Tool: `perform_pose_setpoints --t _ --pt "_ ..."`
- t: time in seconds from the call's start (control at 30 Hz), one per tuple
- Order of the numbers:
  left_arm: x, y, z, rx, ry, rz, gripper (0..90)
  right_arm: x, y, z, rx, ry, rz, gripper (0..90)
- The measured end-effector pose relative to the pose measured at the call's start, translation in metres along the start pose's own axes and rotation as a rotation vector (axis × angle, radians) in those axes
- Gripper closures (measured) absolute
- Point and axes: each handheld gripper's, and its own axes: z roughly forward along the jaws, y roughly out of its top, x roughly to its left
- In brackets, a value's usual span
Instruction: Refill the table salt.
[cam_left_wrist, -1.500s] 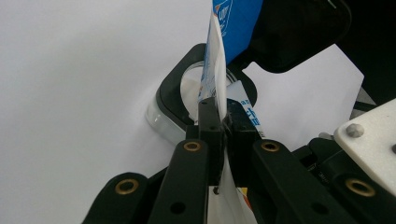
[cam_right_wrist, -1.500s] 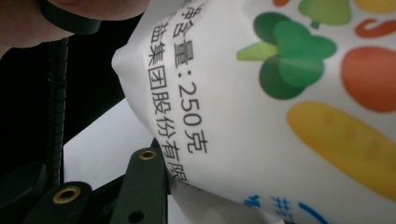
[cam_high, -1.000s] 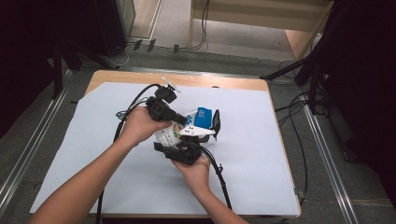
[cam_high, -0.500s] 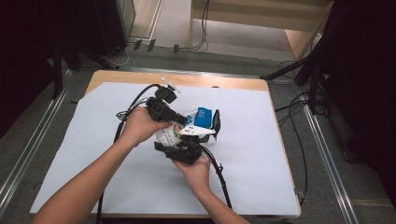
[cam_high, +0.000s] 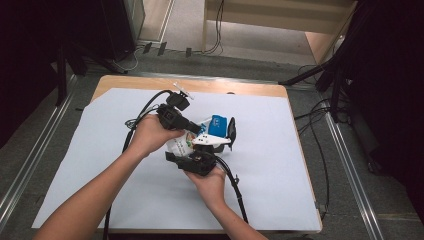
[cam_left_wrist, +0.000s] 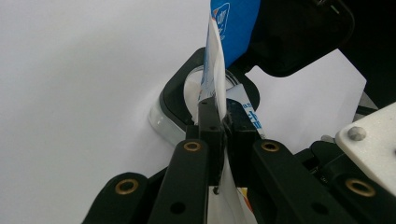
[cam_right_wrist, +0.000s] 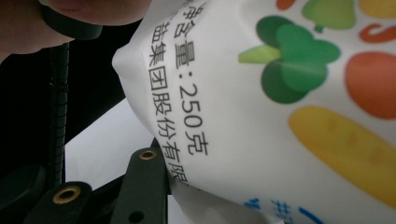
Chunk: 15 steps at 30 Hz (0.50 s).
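Note:
A white pouch (cam_right_wrist: 280, 116) printed with coloured vegetables and a blue top (cam_high: 217, 125) is held up between both grippers over the middle of the table. My left gripper (cam_left_wrist: 223, 109) is shut on the pouch's thin edge, and in the high view it (cam_high: 196, 131) comes in from the left. Below the pinched edge stands a clear jar (cam_left_wrist: 170, 100) with a black rim and a white inside. Its black lid (cam_left_wrist: 299, 37) is swung open behind the pouch. From the near side my right gripper (cam_high: 200, 147) is shut on the pouch's body; one black jaw lies against the pouch's lower left.
A white sheet (cam_high: 280, 165) covers the wooden table (cam_high: 240, 89). Cables trail from both grippers across the sheet toward the near edge. Dark stands and floor cables ring the table.

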Motion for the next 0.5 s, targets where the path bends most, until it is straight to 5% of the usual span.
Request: perform_pose_setpoints --t 0.5 --pt "-0.0004 0.0001 0.0002 0.002 0.001 0.001 88.3 0.0002 0.0000 -0.0001 -0.002 0.003 0.003 65.2"
